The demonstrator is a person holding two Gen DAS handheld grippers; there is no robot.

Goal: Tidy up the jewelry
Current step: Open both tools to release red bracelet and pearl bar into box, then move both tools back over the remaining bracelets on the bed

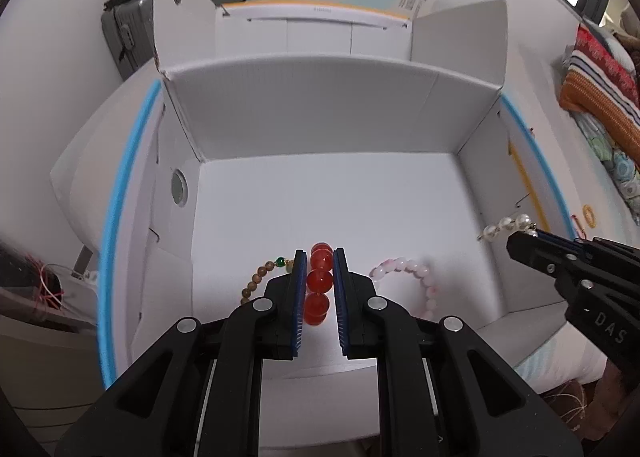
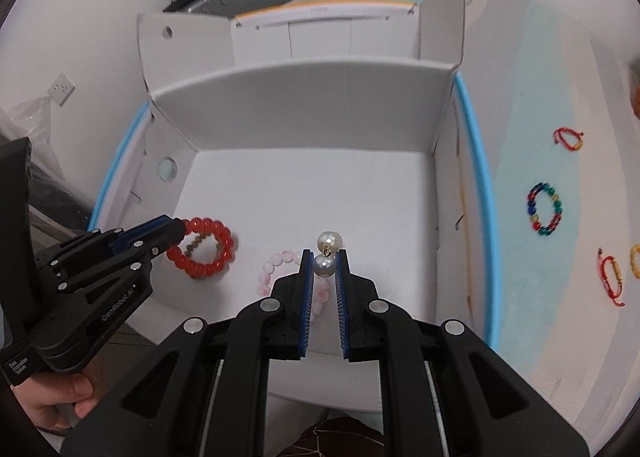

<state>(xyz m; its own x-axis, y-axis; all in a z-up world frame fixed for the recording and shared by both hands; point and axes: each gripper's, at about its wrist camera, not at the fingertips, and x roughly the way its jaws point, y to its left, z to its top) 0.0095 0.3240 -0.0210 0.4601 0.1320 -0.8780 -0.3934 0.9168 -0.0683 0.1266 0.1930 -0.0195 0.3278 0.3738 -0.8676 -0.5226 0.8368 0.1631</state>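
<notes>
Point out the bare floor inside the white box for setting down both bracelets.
Free: the box floor's far half, along the back wall, and its right side by the right wall. Crowded: the near-left floor, with the pink bracelet and wooden bead bracelet.

A red bead bracelet (image 2: 202,247) hangs over the white box (image 2: 304,113), above a brown wooden one (image 1: 260,277); a pearl bracelet (image 2: 328,253) hangs above a pink one (image 1: 404,269).

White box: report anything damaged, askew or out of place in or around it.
The white box has a torn far-left corner, its flap split from the wall. Several bracelets lie outside it on the surface to its right, including a multicoloured bead bracelet and a red cord bracelet. Nothing looks spilled.
</notes>
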